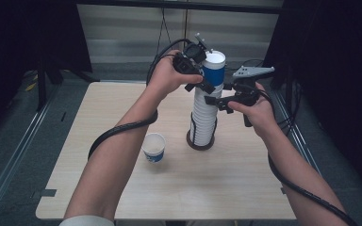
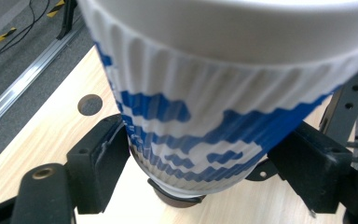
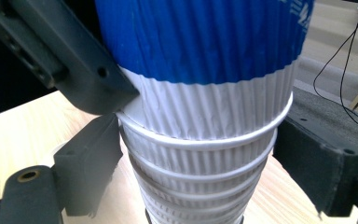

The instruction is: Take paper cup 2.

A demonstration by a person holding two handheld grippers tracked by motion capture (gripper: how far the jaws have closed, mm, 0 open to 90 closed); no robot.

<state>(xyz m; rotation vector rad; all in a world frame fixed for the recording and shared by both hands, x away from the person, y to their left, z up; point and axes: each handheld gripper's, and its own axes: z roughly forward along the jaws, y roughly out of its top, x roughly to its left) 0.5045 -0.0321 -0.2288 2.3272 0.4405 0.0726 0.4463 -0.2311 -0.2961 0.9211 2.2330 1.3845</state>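
Cups stand nested in a tall white stack (image 1: 202,120) on a dark round base (image 1: 201,145) near the middle of the table (image 1: 122,193). The top cup (image 1: 214,70), blue-banded with a white rim, sits on the stack's upper end. The left gripper (image 1: 199,81) reaches it from the left, its jaws on either side of the blue band and seemingly pressing on it, though the contact is hard to make out in the left gripper view. The right gripper (image 1: 215,100) comes in from the right, lower down; its jaws straddle the white cups just under the top cup with a gap on each side, so it grasps nothing. A single cup (image 1: 154,147) stands apart on the table, left of the stack.
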